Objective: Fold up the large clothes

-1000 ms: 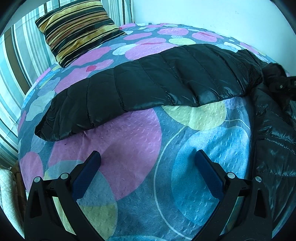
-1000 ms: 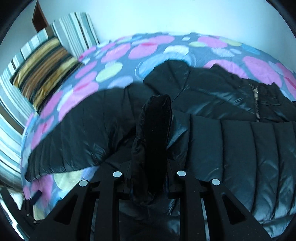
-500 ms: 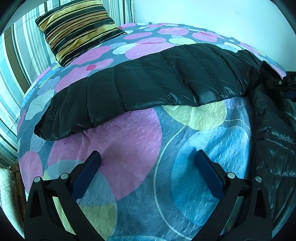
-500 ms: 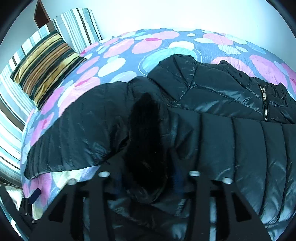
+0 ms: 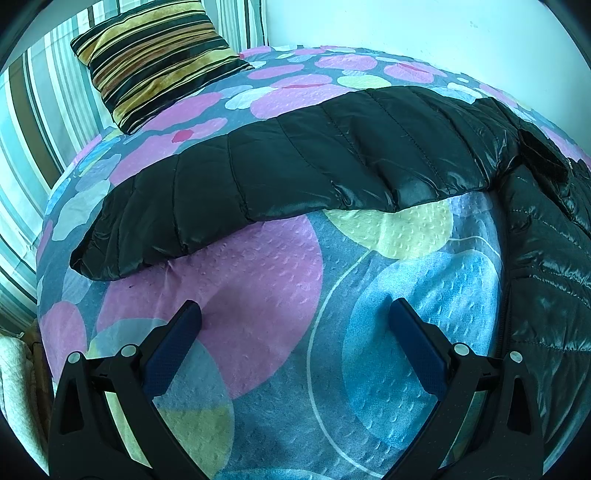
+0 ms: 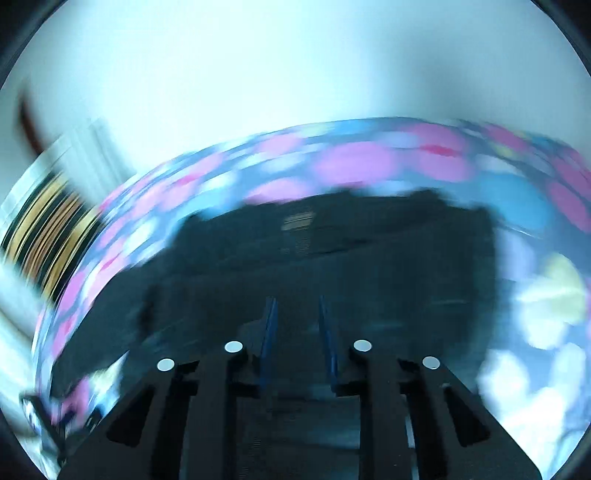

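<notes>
A black quilted puffer jacket lies on the bed. In the left wrist view its sleeve stretches across the bedspread and its body fills the right edge. My left gripper hangs open over bare bedspread, short of the sleeve, holding nothing. The right wrist view is heavily blurred by motion. There the jacket is a dark mass ahead of my right gripper. Its jaws are closing, a narrow gap shows between the blue pads, and nothing is between them.
The bedspread has pink, blue and yellow circles. A striped yellow-and-black pillow leans at the far left against striped fabric; the pillow also shows in the right view. A pale wall stands behind the bed.
My right gripper has let go of the black jacket fold and swung away fast, blurring its view. The raised fold at the jacket's right has dropped flat. The left gripper has not moved.
</notes>
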Demonstrator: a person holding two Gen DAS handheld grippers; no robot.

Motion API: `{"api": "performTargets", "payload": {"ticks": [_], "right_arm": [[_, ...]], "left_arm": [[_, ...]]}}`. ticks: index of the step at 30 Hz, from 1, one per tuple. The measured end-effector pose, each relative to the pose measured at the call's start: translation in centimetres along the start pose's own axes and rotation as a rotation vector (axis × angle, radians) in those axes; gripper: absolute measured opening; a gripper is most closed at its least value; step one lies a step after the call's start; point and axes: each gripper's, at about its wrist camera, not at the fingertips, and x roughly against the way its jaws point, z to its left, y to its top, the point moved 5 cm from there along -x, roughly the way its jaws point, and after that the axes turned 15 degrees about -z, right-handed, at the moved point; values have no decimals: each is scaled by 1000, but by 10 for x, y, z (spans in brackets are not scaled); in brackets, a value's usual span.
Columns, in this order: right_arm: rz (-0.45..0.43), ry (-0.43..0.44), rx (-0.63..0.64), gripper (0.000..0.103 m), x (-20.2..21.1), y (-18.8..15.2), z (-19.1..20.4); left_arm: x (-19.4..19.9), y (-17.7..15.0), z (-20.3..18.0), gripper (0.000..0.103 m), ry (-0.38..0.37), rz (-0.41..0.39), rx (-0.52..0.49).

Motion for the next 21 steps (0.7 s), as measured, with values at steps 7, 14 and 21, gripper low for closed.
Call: {"api": "performTargets", "payload": {"ticks": [7,14,21], "right_arm": [[-52,-219,-162,23,-23,23,-125],[128,-228,-59,23,-95,-8,-117],[117,-253,48,23,-92,-3,-103]], "left_arm": [[1,2,1,101,8,-1,-10],[1,2,0,101,14,0,-18],[2,2,1,101,7,2,-8]]}}
